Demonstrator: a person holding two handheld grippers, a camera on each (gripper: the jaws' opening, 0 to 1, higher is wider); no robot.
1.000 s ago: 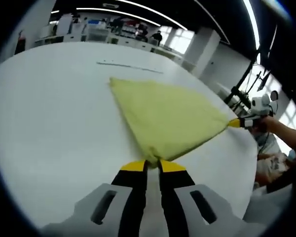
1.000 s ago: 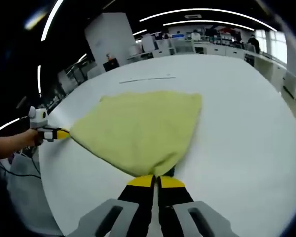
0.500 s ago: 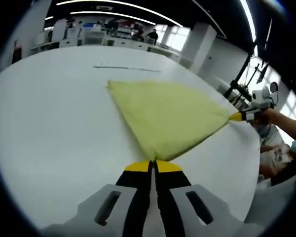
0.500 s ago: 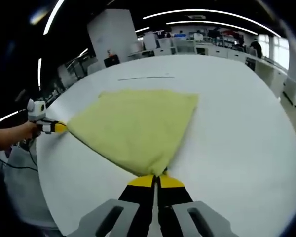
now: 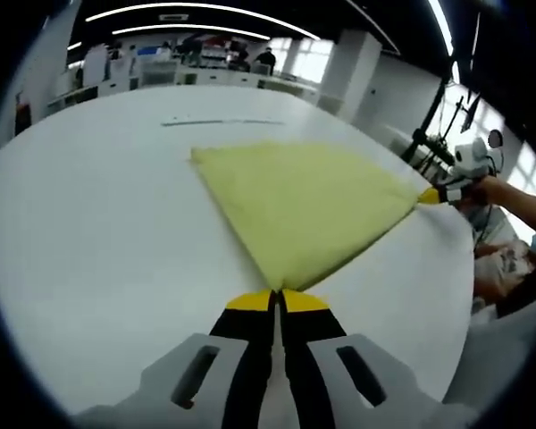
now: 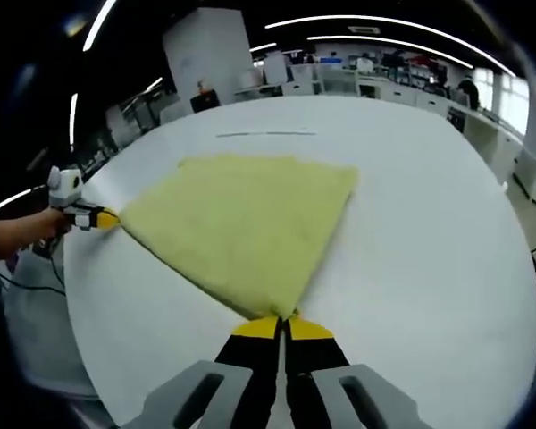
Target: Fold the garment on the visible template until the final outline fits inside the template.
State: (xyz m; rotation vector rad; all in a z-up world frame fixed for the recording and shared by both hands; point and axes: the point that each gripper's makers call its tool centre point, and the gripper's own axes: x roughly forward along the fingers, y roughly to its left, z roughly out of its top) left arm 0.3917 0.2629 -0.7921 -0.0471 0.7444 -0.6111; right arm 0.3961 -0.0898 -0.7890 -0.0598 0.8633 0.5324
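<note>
The left gripper (image 5: pixel 277 299), black jaws with yellow tips, is clamped together on one near corner of the soft yellow cloth garment (image 5: pixel 304 201), which lies spread flat on the wide white table (image 5: pixel 98 232). At the right of the left gripper view, the right gripper (image 5: pixel 438 193) pinches the other near corner in the same way, and a person's hand (image 5: pixel 496 189) holds it. In the right gripper view the same cloth (image 6: pixel 241 214) stretches away from the closed tips. I cannot see a clear template outline, only a thin dark line (image 5: pixel 219 122) beyond the cloth. If one corner slips out during the fold, the edges will land uneven
</note>
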